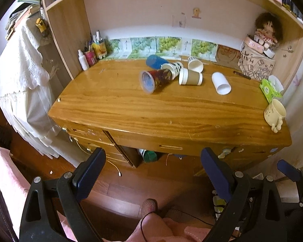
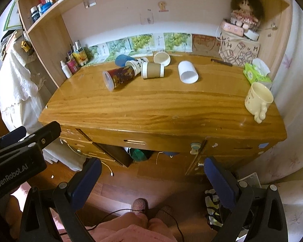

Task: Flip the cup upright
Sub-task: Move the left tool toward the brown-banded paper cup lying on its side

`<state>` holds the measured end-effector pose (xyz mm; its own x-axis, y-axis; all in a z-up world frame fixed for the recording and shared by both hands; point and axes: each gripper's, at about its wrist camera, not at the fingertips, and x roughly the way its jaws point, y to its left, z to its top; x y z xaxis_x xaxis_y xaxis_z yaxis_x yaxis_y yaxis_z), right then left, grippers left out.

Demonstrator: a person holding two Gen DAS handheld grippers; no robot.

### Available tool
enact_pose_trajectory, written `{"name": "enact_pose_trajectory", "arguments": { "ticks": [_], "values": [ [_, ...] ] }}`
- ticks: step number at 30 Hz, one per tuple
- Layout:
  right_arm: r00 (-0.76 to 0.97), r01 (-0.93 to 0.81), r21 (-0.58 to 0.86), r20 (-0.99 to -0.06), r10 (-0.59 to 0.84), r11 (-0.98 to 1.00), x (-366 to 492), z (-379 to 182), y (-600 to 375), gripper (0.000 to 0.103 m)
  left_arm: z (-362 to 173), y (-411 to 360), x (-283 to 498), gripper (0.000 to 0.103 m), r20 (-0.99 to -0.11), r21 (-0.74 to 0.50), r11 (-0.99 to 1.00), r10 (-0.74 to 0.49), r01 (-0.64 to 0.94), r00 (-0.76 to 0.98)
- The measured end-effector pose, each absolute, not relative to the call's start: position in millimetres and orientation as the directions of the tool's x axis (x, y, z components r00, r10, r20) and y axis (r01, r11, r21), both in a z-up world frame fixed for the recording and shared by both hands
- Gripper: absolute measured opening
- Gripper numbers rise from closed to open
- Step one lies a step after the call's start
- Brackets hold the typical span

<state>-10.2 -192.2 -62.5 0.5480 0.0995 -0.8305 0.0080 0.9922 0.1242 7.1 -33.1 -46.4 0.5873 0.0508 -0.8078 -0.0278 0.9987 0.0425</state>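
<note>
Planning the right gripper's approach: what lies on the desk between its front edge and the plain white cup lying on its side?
Only bare wood: the right wrist view shows nothing on the desk between its front edge and the white cup. The right gripper hangs open before the desk.

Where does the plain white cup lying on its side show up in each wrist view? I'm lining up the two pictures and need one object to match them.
Left wrist: the white cup lies right of centre on the desk, mouth toward the camera.
Right wrist: the white cup lies just right of centre, upper half.
Shared landmark: the brown sleeved cup lies directly to its left in both.
</note>
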Motion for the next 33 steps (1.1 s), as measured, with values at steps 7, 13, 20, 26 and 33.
{"name": "enact_pose_trajectory", "arguments": {
  "ticks": [7, 13, 20, 26, 33],
  "values": [
    [0.508, 0.014, 0.147, -0.853, 0.119, 0.989, -0.9, -73.0, -207.2, 0.102, -57.5, -46.0, 18.1, 0.096, -0.848, 0.036, 0.999, 0.041, -0.02, 0.528],
    [0.485, 0.031, 0.161, -0.865, 0.127, 0.986, 9.0, -78.6, -218.0, 0.102, -60.9, -56.0, 28.4, 0.096, -0.86, 0.04, 0.999, 0.04, -0.011, 0.51],
    [0.47, 0.043, 0.167, -0.873, 0.128, 0.985, 27.8, -83.9, -228.0, 0.102, -65.2, -60.2, 51.5, 0.096, -0.869, 0.036, 0.999, 0.033, -0.003, 0.494],
    [0.463, 0.058, 0.162, -0.879, 0.117, 0.985, 51.1, -88.9, -230.1, 0.102, -69.4, -61.1, 78.9, 0.096, -0.871, 0.025, 1.0, 0.018, 0.009, 0.491],
    [0.474, 0.11, 0.168, -0.875, 0.097, 0.98, 90.9, -89.8, -232.3, 0.102, -71.0, -56.0, 129.8, 0.096, -0.874, 0.018, 0.999, -0.002, 0.035, 0.485]
  ]
}}
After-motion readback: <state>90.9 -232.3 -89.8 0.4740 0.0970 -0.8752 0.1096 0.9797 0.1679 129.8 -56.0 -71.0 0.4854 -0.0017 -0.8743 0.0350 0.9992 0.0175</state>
